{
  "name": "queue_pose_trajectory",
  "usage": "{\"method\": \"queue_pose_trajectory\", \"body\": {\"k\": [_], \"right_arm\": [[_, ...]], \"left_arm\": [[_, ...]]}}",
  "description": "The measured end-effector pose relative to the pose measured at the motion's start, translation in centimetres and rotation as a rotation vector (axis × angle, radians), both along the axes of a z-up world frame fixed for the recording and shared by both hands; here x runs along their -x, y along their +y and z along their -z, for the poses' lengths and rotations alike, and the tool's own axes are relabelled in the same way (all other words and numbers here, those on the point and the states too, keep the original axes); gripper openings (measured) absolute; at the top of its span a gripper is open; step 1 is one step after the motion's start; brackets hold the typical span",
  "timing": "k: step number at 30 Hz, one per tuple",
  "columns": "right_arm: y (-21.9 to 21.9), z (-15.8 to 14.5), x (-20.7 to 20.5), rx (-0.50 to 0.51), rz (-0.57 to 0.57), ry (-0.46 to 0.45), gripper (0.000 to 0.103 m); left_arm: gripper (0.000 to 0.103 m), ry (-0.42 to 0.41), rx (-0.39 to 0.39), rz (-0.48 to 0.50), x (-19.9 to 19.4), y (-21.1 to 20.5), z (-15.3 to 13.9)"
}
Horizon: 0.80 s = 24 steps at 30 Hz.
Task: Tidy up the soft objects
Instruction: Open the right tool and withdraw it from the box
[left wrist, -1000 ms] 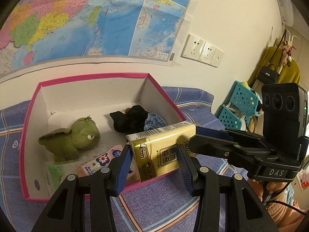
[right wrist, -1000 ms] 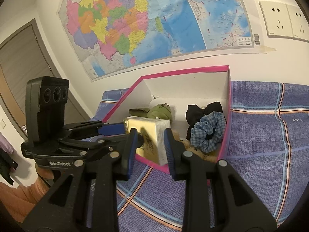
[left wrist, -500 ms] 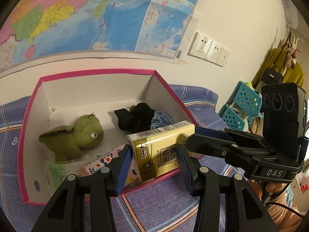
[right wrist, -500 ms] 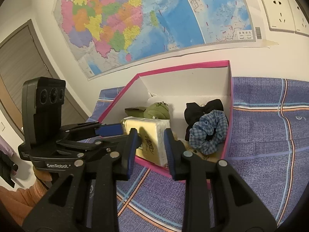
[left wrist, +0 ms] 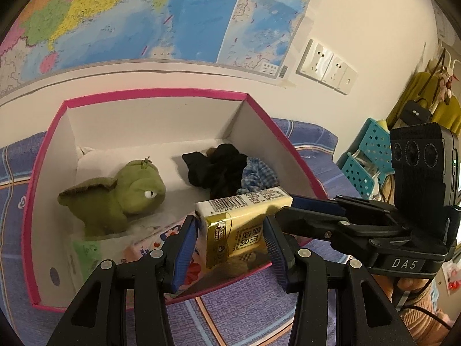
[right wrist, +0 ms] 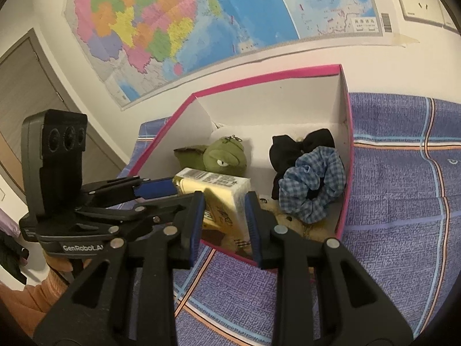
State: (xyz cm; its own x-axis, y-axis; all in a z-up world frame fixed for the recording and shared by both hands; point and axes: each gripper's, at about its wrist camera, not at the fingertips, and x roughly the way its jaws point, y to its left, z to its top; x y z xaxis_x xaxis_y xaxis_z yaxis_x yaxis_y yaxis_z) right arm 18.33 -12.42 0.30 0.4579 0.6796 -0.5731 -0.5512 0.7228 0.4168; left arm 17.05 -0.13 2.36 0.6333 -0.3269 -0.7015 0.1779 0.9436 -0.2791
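Observation:
A yellow tissue pack (left wrist: pixel 242 222) (right wrist: pixel 213 184) hangs over the near wall of a pink-rimmed white box (left wrist: pixel 155 93) (right wrist: pixel 268 76). My left gripper (left wrist: pixel 230 230) (right wrist: pixel 170 194) is shut on one end of the pack. My right gripper (right wrist: pixel 224 210) (left wrist: pixel 299 210) is shut on the other end, coming in from the side. Inside the box lie a green plush toy (left wrist: pixel 115 199) (right wrist: pixel 224 158), a black cloth (left wrist: pixel 213 167) (right wrist: pixel 302 144), a blue checked scrunchie (left wrist: pixel 258 174) (right wrist: pixel 314 181) and a floral tissue pack (left wrist: pixel 152 242). A brown fuzzy item (right wrist: pixel 285 219) is half hidden under the pack.
The box stands on a blue-purple checked bedspread (right wrist: pixel 397 230) against a wall with a map (right wrist: pixel 201 14) and sockets (left wrist: pixel 325 66). Teal baskets (left wrist: pixel 366 158) stand off the bed's right side. A door (right wrist: pixel 26 95) is at the left. A person's hand (left wrist: pixel 412 285) holds the right gripper.
Both grippers, still holding the yellow pack, have edged a little forward and down over the box's near wall. Neither grip has changed.

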Motion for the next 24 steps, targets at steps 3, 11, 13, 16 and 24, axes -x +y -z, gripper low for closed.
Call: {"method": "queue_pose_trajectory", "body": {"k": [3, 11, 13, 16, 24], "right_arm": [[0.5, 0.0, -0.1, 0.031, 0.011, -0.006, 0.032], [1.2, 0.0, 0.5, 0.086, 0.029, -0.045, 0.047], [1.0, -0.1, 1.2, 0.1, 0.046, -0.071, 0.055], [0.5, -0.6, 2.8, 0.113, 0.06, -0.123, 0.064], [0.8, -0.6, 8.5, 0.177, 0.136, -0.276, 0.094]], "left_arm": [[0.05, -0.009, -0.016, -0.023, 0.0, 0.2, -0.1], [0.071, -0.041, -0.044, -0.088, 1.5, 1.8, -0.1], [0.074, -0.072, -0.052, -0.1, 2.7, 2.2, -0.4], [0.09, -0.127, -0.065, -0.114, 4.6, 2.5, -1.0], [0.103, -0.22, -0.097, -0.198, 9.4, 2.8, -1.5]]}}
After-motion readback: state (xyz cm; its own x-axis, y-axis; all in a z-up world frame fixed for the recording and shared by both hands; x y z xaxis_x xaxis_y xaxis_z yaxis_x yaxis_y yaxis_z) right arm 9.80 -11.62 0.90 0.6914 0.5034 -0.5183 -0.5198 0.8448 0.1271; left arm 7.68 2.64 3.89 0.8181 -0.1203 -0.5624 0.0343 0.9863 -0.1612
